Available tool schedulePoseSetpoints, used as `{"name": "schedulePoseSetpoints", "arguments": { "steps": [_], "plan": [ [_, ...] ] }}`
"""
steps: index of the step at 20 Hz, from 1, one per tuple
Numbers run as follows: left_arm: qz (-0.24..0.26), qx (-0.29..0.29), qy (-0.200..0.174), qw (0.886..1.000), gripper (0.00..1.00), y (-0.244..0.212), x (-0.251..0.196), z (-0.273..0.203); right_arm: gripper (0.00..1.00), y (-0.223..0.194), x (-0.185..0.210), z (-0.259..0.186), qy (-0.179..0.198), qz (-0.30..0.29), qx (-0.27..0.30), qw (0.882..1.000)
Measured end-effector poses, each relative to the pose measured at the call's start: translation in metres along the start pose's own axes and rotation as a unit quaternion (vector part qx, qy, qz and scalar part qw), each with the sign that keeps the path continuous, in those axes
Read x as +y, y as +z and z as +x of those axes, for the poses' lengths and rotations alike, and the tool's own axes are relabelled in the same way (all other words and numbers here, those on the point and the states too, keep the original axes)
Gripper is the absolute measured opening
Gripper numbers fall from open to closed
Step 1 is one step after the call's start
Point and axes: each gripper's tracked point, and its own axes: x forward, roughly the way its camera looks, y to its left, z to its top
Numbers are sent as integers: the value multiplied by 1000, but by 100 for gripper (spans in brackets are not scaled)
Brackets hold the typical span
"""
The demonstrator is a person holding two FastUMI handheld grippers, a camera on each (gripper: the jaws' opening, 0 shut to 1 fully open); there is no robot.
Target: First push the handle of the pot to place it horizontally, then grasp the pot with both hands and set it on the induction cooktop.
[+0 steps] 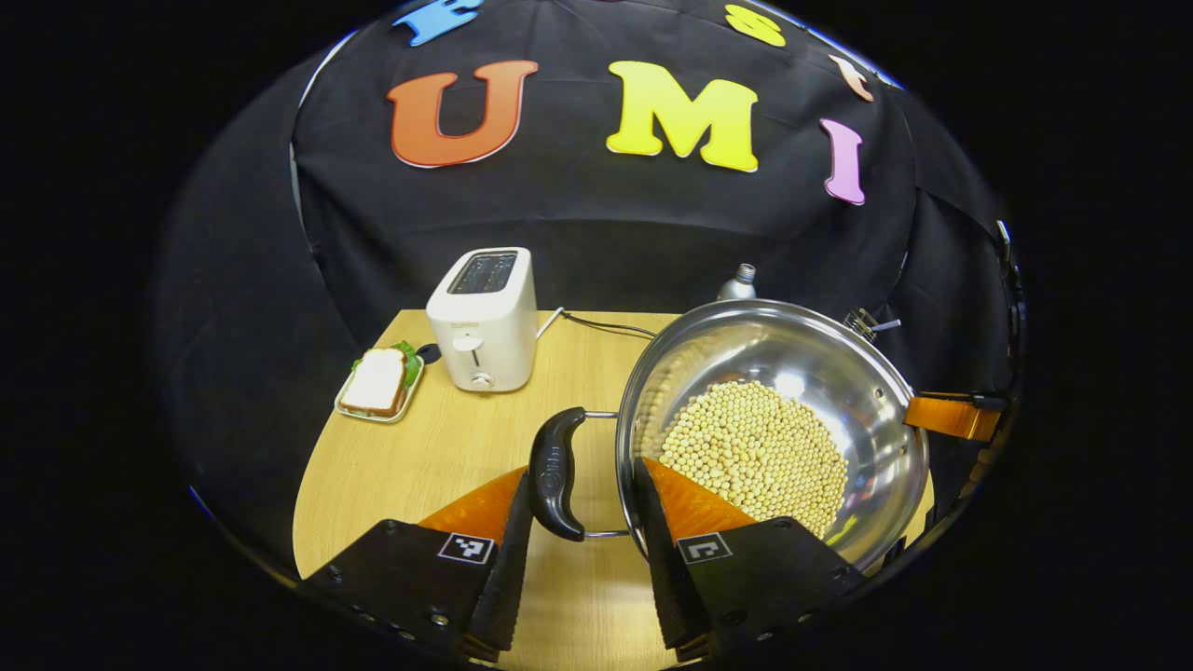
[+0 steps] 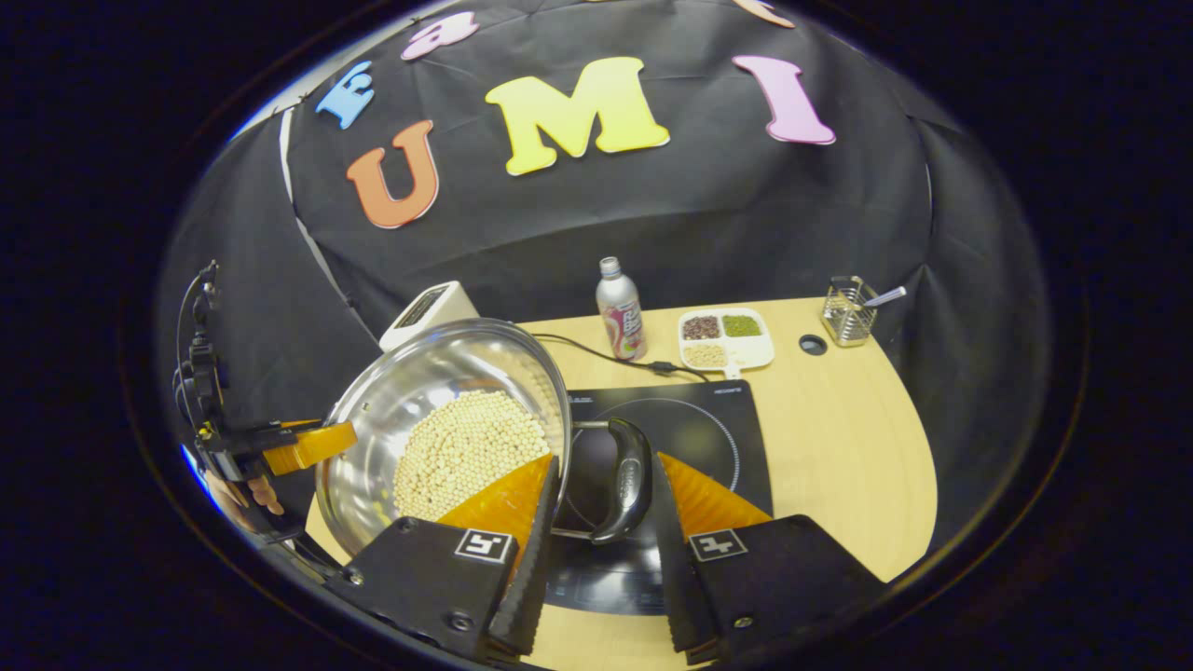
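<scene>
The shiny steel pot (image 1: 774, 419), loaded with a heap of pale round soybeans (image 1: 755, 452), was up off the light wooden tabletop (image 1: 419, 466) with a gripper at each side handle. In the left gripper view, the left gripper (image 1: 582, 489) had its fingers either side of the black curved left handle (image 1: 556, 473); one finger looked to be touching it, the other sat against the pot's rim, so I honestly couldn't tell if it was clamped or just straddling. Same story in the right gripper view: the right gripper (image 2: 608, 489) bracketed the black right handle (image 2: 629, 480), gaps visible, grip unclear. The pot looked tilted and hung partly over the left edge of the black glass induction cooktop (image 2: 708, 419), not yet centred on its ring. My guess was the handles had already been pushed flat and the carry was underway. The worry: if either grip was loose, the handle could swivel on its wire hinge and the pot would tip, dumping beans everywhere. Uneven lowering would do the same. Also, the black power cord (image 2: 596, 352) and the pink-labelled metal bottle (image 2: 622, 321) sat just behind the cooktop, so overshooting could knock the bottle. The white toaster (image 1: 485, 317) and sandwich plate (image 1: 377, 384) were well apart, no issue there.
</scene>
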Motion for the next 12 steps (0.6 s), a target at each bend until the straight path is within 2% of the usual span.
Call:
{"name": "schedulePoseSetpoints", "arguments": {
  "steps": [5,6,7,8,11,12],
  "plan": [
    [-1,-11,-15,1000,56,10,-47,11,53,9,-45,-15,-14,5,-12,1000],
    [-1,-11,-19,1000,56,11,-57,13,55,11,-55,-18,-17,8,-16,1000],
    [2,-11,-21,1000,56,12,-65,15,53,11,-63,-20,-19,8,-18,1000],
    [4,-12,-23,1000,57,13,-73,18,55,12,-72,-21,-20,8,-21,1000],
    [7,-16,-33,999,56,14,-96,31,55,12,-100,-20,-25,22,-24,999],
    [8,-15,-36,999,56,14,-103,36,53,12,-107,-19,-27,23,-24,999]
  ]
}}
